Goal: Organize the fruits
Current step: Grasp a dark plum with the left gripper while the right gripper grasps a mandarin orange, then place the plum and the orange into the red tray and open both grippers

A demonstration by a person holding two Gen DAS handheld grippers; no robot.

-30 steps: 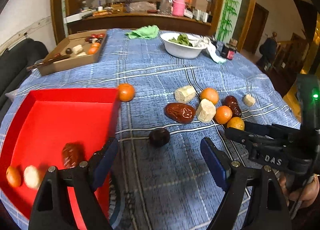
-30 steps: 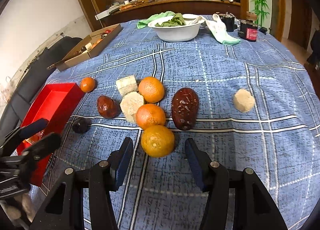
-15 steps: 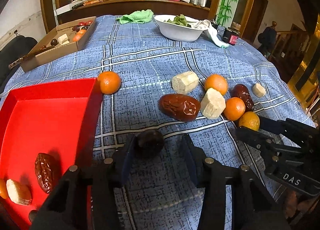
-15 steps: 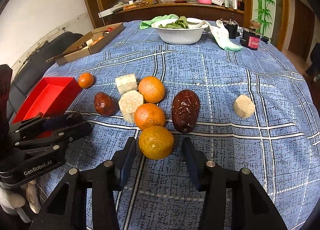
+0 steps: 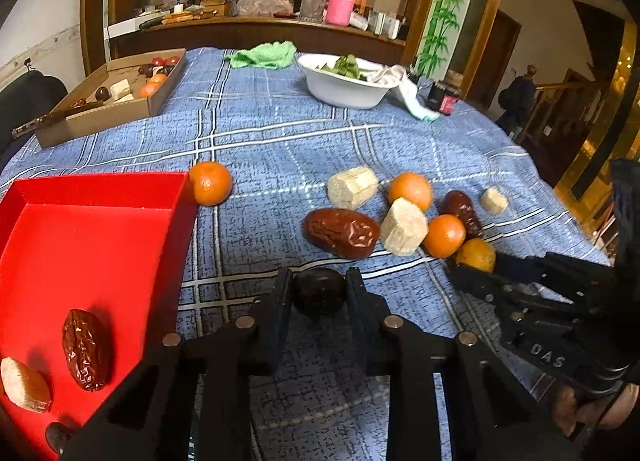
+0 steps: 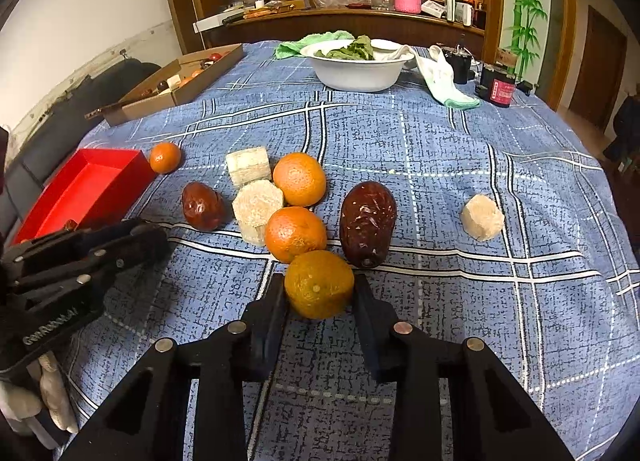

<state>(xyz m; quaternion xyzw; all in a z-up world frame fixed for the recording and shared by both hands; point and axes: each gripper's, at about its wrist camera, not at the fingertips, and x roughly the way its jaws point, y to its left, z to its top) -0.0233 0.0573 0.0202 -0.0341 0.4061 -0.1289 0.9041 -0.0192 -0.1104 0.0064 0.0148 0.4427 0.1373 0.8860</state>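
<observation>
both my grippers are closed on fruit: left gripper point(image 5: 319, 291) on a dark plum point(image 5: 319, 291), right gripper point(image 6: 319, 293) on an orange point(image 6: 319, 284). the round plum could slip out on its way to the red tray point(image 5: 100, 197) at 9 o'clock.

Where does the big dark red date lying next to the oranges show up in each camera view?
Left wrist view: the big date lies just right of centre, left of a pale chunk.
Right wrist view: the same date lies right of centre, right of the oranges and above the right finger of the hand-held gripper.
Shared landmark: the white bowl of greens at the table's far end.
</observation>
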